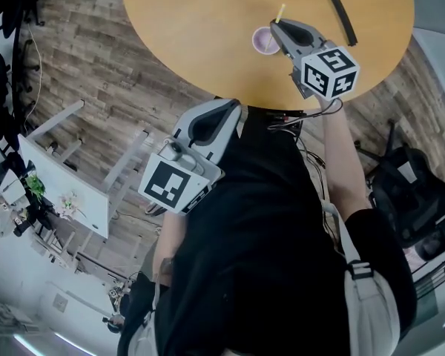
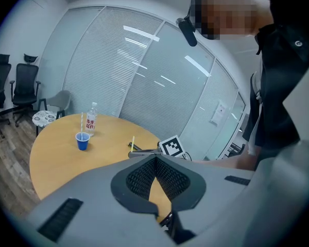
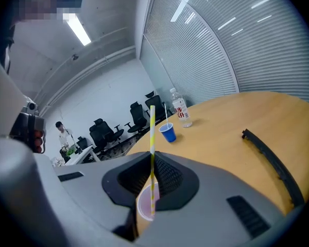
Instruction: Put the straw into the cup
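**Round wooden table** (image 1: 193,43), seen from above, carried everything in play. **Left gripper** (image 1: 232,105) hung off the table's near edge, close to the person's body. Its tongs were pressed together on nothing, and it was judged to be parked clear because one hand sufficed for the insertion. **Right gripper** (image 1: 277,27) reached in over the near edge. Its tongs pinched the straw (image 1: 280,11) partway along, so that a free length hung below the grip to enter first. A **bottle** (image 3: 181,111) and a **blue cup** (image 3: 168,133) stood together towards the far edge, well apart from the work. The **cup** (image 1: 262,43), pale pink, stood upright near the near edge, directly beneath the right gripper. The **straw**, striped yellow and white, was held almost upright with its lower end at or just inside the cup's mouth. Whether it touched the bottom could not be told.
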`<state>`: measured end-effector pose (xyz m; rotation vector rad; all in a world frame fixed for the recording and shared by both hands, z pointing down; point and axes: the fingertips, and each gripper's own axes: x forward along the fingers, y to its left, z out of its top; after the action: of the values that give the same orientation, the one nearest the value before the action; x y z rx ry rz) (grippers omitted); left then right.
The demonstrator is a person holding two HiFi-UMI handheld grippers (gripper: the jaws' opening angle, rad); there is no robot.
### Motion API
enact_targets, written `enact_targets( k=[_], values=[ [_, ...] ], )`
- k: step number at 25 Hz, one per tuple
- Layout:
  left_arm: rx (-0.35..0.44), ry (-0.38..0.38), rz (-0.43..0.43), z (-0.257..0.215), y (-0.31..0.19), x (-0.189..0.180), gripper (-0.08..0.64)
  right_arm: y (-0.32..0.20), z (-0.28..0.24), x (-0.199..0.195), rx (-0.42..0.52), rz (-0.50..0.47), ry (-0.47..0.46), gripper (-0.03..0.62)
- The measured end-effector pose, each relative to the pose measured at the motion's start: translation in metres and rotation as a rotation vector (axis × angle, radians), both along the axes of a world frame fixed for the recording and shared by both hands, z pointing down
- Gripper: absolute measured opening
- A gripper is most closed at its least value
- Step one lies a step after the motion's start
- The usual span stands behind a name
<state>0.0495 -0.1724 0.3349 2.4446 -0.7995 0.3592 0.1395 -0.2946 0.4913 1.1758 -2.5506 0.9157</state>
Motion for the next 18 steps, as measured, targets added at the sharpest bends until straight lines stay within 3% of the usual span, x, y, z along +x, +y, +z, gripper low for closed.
enact_targets(
  k=[18],
  values=[
    [-0.031,-0.005,-0.051,0.007,0.002,-0.012,0.012,-0.001,0.035,-0.008,-0.088,-0.028,0.054,0.029]
  ],
)
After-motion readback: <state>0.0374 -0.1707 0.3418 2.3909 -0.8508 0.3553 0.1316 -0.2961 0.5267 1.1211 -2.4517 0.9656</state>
